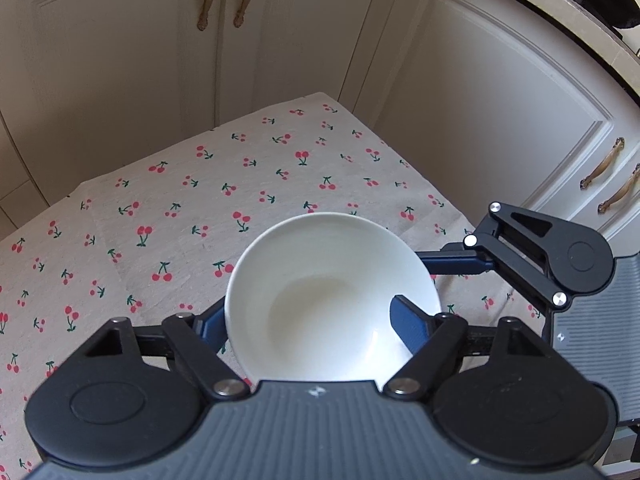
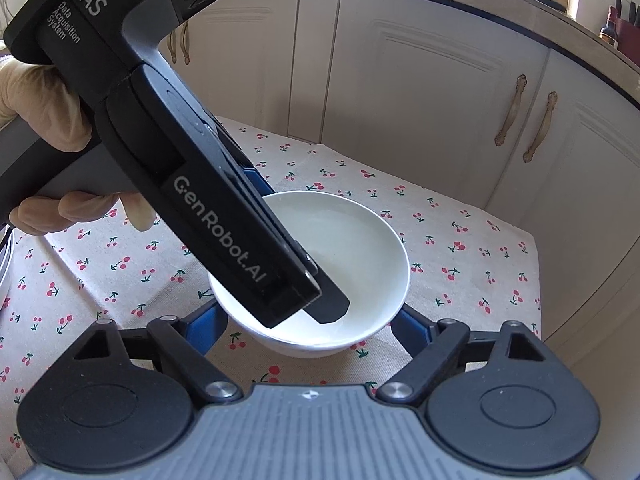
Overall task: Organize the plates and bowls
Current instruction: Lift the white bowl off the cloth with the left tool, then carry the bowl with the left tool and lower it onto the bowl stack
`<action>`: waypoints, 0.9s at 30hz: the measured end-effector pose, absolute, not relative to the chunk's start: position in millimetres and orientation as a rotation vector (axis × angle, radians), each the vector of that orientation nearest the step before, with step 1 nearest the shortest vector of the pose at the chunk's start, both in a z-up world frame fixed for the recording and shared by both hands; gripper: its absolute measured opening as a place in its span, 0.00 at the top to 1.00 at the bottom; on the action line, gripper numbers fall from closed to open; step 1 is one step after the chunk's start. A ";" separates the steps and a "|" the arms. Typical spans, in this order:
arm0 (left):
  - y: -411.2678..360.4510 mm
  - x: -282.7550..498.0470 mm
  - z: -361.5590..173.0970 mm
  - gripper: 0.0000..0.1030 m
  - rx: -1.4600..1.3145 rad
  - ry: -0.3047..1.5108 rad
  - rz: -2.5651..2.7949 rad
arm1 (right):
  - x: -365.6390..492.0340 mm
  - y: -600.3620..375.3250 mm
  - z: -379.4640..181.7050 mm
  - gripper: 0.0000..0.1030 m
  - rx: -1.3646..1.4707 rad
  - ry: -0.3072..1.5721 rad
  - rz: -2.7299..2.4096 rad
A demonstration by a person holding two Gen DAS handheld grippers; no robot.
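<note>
One white bowl (image 1: pixel 320 280) sits on the cherry-print tablecloth (image 1: pixel 160 208) with both grippers around it. My left gripper (image 1: pixel 308 308) is shut on it: the left finger (image 1: pixel 210 328) lies against the outside of its wall and the right finger (image 1: pixel 408 322) reaches inside. In the right wrist view that gripper (image 2: pixel 332 308) slants down from the upper left into the bowl (image 2: pixel 360 248). My right gripper (image 2: pixel 312 314) stands open, one blue finger (image 2: pixel 212 322) on each side of the bowl's lower wall. The tips are hidden behind the bowl.
Cream cabinet doors (image 1: pixel 480 100) with bronze handles (image 2: pixel 540 128) close off the far side and right of the table. The cloth's far edge (image 1: pixel 256 114) and right edge (image 2: pixel 536 264) drop off close by. A gloved hand (image 2: pixel 44 100) holds the left gripper. A pale rim (image 2: pixel 4 256) shows at the left edge.
</note>
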State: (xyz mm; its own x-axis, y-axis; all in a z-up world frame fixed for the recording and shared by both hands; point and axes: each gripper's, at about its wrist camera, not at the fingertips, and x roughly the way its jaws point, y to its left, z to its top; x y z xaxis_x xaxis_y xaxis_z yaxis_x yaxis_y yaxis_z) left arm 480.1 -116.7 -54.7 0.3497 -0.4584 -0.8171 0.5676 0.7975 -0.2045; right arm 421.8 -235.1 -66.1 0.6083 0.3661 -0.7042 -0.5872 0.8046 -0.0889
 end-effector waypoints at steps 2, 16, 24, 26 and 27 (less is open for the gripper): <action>-117.7 482.0 -53.7 0.21 0.122 1.007 -0.670 | 421.6 -234.7 -66.2 0.11 -0.331 0.730 0.562; -119.9 480.9 -53.0 0.21 0.213 0.948 -0.749 | 419.6 -236.8 -68.0 0.11 -0.324 0.713 0.561; -120.5 479.5 -50.2 0.21 0.200 0.965 -0.757 | 416.7 -237.0 -65.6 0.11 -0.328 0.719 0.554; -120.8 476.5 -48.1 0.21 0.201 0.965 -0.757 | 414.5 -237.1 -63.7 0.11 -0.327 0.720 0.555; -121.0 474.7 -46.8 0.21 0.202 0.966 -0.758 | 413.5 -237.3 -62.4 0.11 -0.326 0.723 0.556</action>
